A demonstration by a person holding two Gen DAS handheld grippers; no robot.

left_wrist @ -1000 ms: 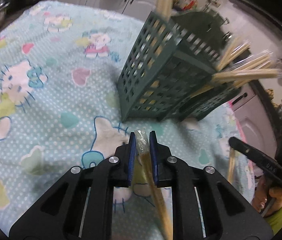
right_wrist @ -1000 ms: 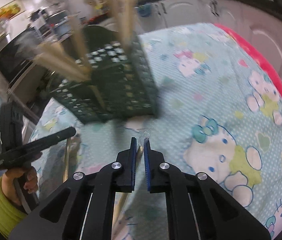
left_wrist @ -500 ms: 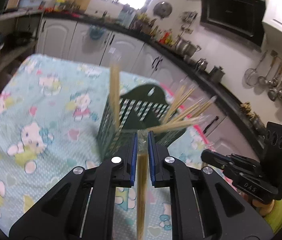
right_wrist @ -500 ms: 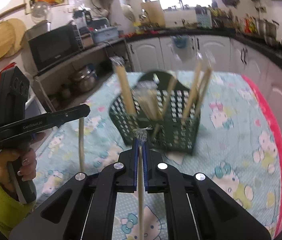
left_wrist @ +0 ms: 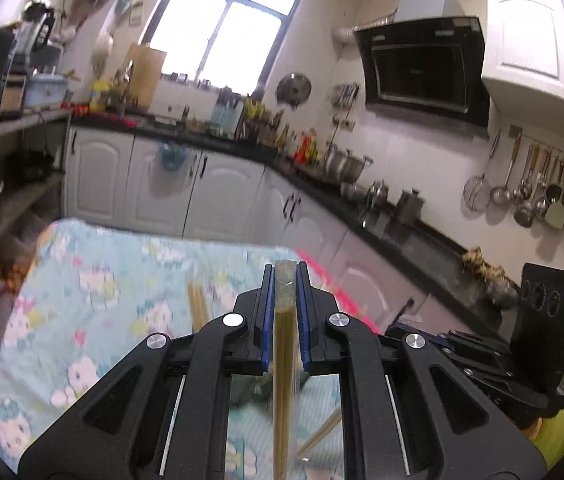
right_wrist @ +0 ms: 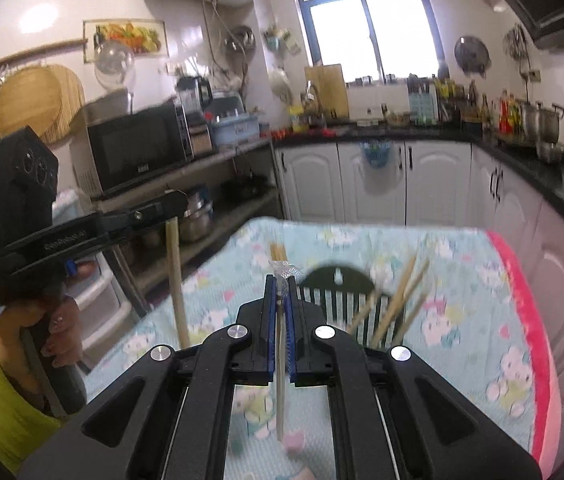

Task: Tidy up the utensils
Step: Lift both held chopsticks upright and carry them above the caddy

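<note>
My left gripper (left_wrist: 285, 280) is shut on a wrapped pair of wooden chopsticks (left_wrist: 282, 392) that hangs straight down between its fingers. My right gripper (right_wrist: 280, 284) is shut on another wrapped pair of chopsticks (right_wrist: 280, 380), also hanging down. The dark green utensil basket (right_wrist: 335, 296) stands on the table just beyond the right gripper, with several chopsticks (right_wrist: 395, 304) leaning out of it. In the right wrist view the left gripper (right_wrist: 170, 210) shows at the left, raised, its chopsticks (right_wrist: 177, 280) hanging below. In the left wrist view the basket is mostly hidden behind the gripper.
The table has a light blue cartoon-cat cloth (right_wrist: 461, 280) with a pink edge (right_wrist: 521, 304). White kitchen cabinets (left_wrist: 170, 196) and a black counter stand beyond it. A shelf with a microwave (right_wrist: 138, 148) is at the left.
Both grippers have lifted and tilted up from looking down at the basket to looking across the kitchen. The chopsticks stay gripped and now hang vertically.
</note>
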